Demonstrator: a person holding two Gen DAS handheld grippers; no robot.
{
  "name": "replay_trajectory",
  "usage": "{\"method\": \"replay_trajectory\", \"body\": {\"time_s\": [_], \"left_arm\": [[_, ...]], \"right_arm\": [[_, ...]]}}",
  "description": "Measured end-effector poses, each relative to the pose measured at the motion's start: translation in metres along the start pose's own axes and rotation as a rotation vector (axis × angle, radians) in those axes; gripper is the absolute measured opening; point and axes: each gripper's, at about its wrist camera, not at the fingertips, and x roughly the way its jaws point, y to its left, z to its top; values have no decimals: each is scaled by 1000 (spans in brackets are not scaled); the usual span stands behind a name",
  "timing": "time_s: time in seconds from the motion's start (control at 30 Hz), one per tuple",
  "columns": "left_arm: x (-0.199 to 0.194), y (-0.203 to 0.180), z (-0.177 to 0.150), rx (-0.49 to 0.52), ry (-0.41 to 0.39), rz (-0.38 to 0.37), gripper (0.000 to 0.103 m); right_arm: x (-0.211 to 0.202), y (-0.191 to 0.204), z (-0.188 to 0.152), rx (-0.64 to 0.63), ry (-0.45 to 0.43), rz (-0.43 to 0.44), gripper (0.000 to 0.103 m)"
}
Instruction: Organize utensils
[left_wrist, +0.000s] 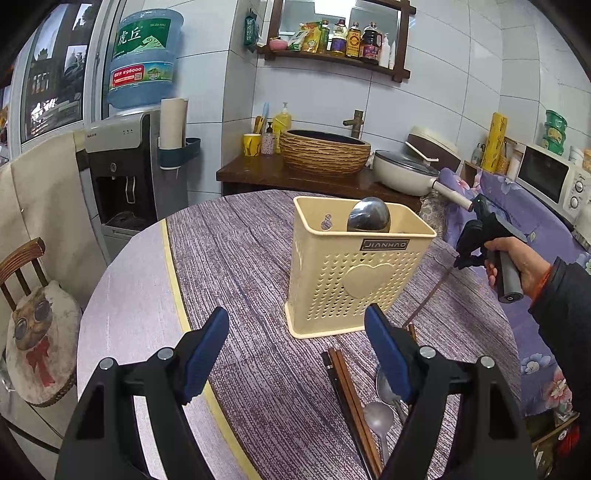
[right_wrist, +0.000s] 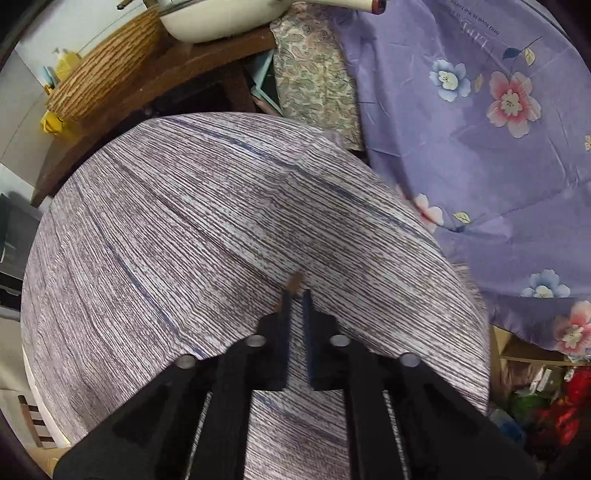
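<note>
A cream perforated utensil holder (left_wrist: 351, 273) stands on the round table, with a steel ladle bowl (left_wrist: 368, 216) sticking out of its top. Brown chopsticks (left_wrist: 351, 402) and two metal spoons (left_wrist: 380, 413) lie on the cloth in front of it. My left gripper (left_wrist: 297, 350) is open and empty, hovering just before the holder. My right gripper (right_wrist: 296, 295) is shut on a brown chopstick (right_wrist: 293, 282), whose tip pokes past the fingertips. In the left wrist view the right gripper (left_wrist: 467, 260) is held to the right of the holder, with the chopstick (left_wrist: 430, 295) hanging down from it.
The table carries a purple-grey striped cloth (left_wrist: 236, 258). A wooden counter behind holds a woven basin (left_wrist: 325, 151) and a white pan (left_wrist: 402, 171). A water dispenser (left_wrist: 122, 173) and a chair with a cushion (left_wrist: 40, 336) stand left. A floral purple cloth (right_wrist: 480, 147) hangs at right.
</note>
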Motion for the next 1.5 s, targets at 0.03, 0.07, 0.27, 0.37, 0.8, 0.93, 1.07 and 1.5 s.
{"method": "replay_trajectory", "body": {"time_s": [0.03, 0.07, 0.27, 0.37, 0.8, 0.93, 1.07, 1.5], "left_arm": [[0, 1, 0, -1, -2, -5, 75], [1, 1, -1, -3, -4, -12, 75], [10, 8, -7, -6, 5, -24, 75], [14, 14, -11, -14, 10, -27, 75], [26, 23, -17, -6, 27, -30, 75], [22, 24, -17, 0, 17, -12, 75], [21, 25, -17, -10, 15, -7, 75], [19, 11, -18, -7, 26, -3, 75]], "right_arm": [[-1, -1, -1, 5, 4, 7, 25], [0, -2, -2, 11, 20, 6, 27], [22, -9, -6, 132, 92, 86, 27], [23, -5, -5, 160, 92, 68, 26], [10, 9, -22, 150, -111, -8, 9], [11, 3, -20, 193, -162, 84, 9], [-9, 10, -13, 154, -259, 159, 8], [-120, 23, -50, -161, -562, 404, 8]]}}
